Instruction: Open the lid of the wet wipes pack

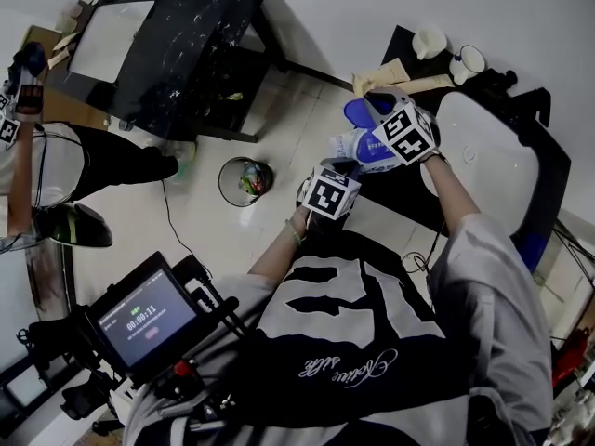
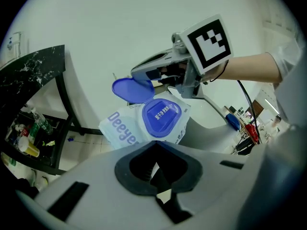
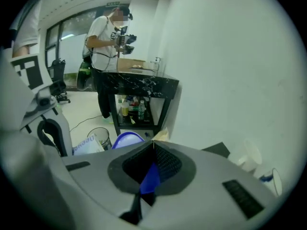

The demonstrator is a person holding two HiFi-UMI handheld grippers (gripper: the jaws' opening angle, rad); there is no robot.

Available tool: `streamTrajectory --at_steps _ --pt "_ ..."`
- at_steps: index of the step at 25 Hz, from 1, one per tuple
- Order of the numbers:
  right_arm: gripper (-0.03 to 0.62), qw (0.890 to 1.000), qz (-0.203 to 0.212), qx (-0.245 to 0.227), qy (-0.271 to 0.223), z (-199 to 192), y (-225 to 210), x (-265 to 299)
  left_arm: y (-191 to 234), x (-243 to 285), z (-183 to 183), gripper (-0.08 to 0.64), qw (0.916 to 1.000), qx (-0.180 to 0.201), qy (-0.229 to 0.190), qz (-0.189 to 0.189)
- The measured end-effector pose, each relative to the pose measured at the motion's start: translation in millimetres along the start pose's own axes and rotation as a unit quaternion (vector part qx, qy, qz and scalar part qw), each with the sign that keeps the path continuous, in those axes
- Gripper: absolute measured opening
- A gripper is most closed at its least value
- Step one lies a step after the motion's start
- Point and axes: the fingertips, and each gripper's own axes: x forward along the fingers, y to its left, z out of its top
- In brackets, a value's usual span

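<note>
The right tongs (image 3: 153, 150) are closed on a thin edge of the blue lid (image 2: 132, 89), a sliver of blue showing between the jaws. The lid stands swung up from the wet wipes pack (image 2: 144, 121). The left tongs (image 2: 156, 145) are closed too, apparently pinching the pack's soft lower edge, so the pack hangs in the air between the two tools, centre-right in the head view. The lid looks already open, so the main risk is pulling further: more lift from the right tongs could strain or tear the hinge, or peel the plastic frame off the film. The other weak point is the left hold, which is only a pinch on floppy wrapper. If the two tools drift apart, the film could slide out. The pack sits past the near edge of the dark counter (image 1: 400, 207), so a slip would likely send it to the floor (image 1: 279, 119), near the bin (image 1: 244, 180).
</note>
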Motion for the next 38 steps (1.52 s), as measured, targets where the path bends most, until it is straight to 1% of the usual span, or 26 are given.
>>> streamTrajectory --at_steps 1,3,5,7,9,12,13,14,18,22,24,26,30,33,35,38 --pt "-0.002 1.000 -0.004 0.010 0.013 -8 -1 4 0 1 0 -0.002 1.0000 -0.001 -0.001 -0.001" --pt "-0.002 0.999 -0.009 0.027 0.032 -25 -1 8 1 2 0 -0.002 1.0000 -0.001 -0.006 -0.004" --pt "-0.002 0.998 -0.015 0.050 0.035 -36 0 5 1 3 0 -0.002 0.9999 0.000 -0.009 -0.007" --pt "-0.002 0.997 -0.023 0.071 0.027 -39 -2 -1 -1 0 0 -0.002 0.9998 -0.008 -0.014 -0.013" --pt "-0.002 0.995 -0.032 0.090 0.012 -34 -4 -10 -2 -5 4 -0.002 0.9984 -0.040 -0.029 -0.026" --pt "-0.002 0.991 -0.047 0.128 -0.012 -26 -6 -27 -3 -13 9 -0.002 0.9913 -0.107 -0.062 -0.046" --pt "-0.002 0.988 -0.054 0.142 -0.019 -25 -5 -34 -3 -15 10 -0.002 0.9893 -0.118 -0.069 -0.050" --pt "-0.002 0.986 -0.060 0.153 -0.026 -24 -4 -41 -4 -18 11 -0.002 0.9884 -0.122 -0.075 -0.051" --pt "-0.002 0.978 -0.079 0.187 -0.041 -25 8 -65 -7 -28 19 -0.002 0.9873 -0.112 -0.100 -0.052" --pt "-0.002 0.967 -0.094 0.231 -0.052 -33 26 -88 -16 -41 35 -0.002 0.9813 -0.120 -0.137 -0.062" --pt "-0.002 0.958 -0.106 0.258 -0.065 -40 43 -115 -37 -56 40 -0.002 0.9775 -0.119 -0.160 -0.067" --pt "-0.002 0.948 -0.120 0.282 -0.086 -46 67 -150 -67 -77 40 -0.002 0.9730 -0.115 -0.186 -0.072" --pt "-0.002 0.927 -0.144 0.322 -0.125 -55 112 -210 -117 -118 32 -0.002 0.9639 -0.103 -0.235 -0.072" --pt "-0.002 0.916 -0.150 0.343 -0.142 -57 129 -226 -131 -137 27 -0.002 0.9585 -0.103 -0.258 -0.065" --pt "-0.002 0.912 -0.151 0.349 -0.151 -56 138 -231 -135 -147 20 -0.002 0.9577 -0.098 -0.264 -0.059" --pt "-0.002 0.906 -0.159 0.357 -0.162 -56 170 -249 -150 -171 -4 -0.002 0.9602 -0.064 -0.269 -0.042"
